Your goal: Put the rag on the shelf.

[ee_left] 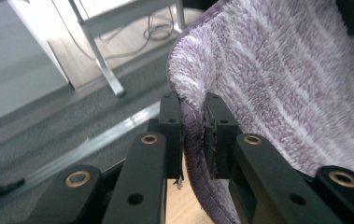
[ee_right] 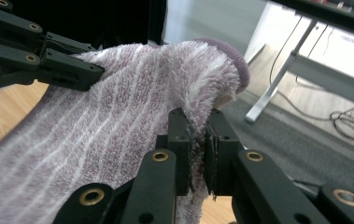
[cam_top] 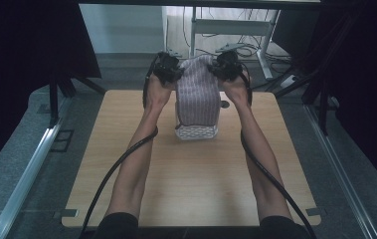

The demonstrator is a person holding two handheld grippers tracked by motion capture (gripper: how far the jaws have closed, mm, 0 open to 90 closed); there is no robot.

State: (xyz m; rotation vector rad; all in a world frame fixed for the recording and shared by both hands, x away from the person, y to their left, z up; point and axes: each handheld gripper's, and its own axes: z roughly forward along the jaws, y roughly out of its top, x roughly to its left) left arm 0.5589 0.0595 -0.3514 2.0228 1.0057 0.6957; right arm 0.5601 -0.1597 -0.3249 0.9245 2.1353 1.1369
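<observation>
- Left gripper [cam_top: 168, 68] is clamped on the towel [cam_top: 197, 94]'s far-left corner, at about 11 o'clock on the table [cam_top: 126, 164].
- Towel hangs stretched between both, bottom end bunched on the wood.
- Right gripper [cam_top: 227, 65] pinches the far-right corner, around 1 o'clock.
- Looks like a mid-spread or fold step; next move probably needs both hands travelling together, keeping the cloth taut.

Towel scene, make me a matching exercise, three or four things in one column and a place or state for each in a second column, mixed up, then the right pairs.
Things:
1. left claw
2. right claw
3. towel
4. table

Places or states:
A. bare light wood under the forearms
B. purple with white stripes, held up, lower end resting on the table
C. shut on the towel's top corner at the left of the high view
D. shut on the towel's top corner at the right of the high view

Pairs: 1-C, 2-D, 3-B, 4-A
</observation>
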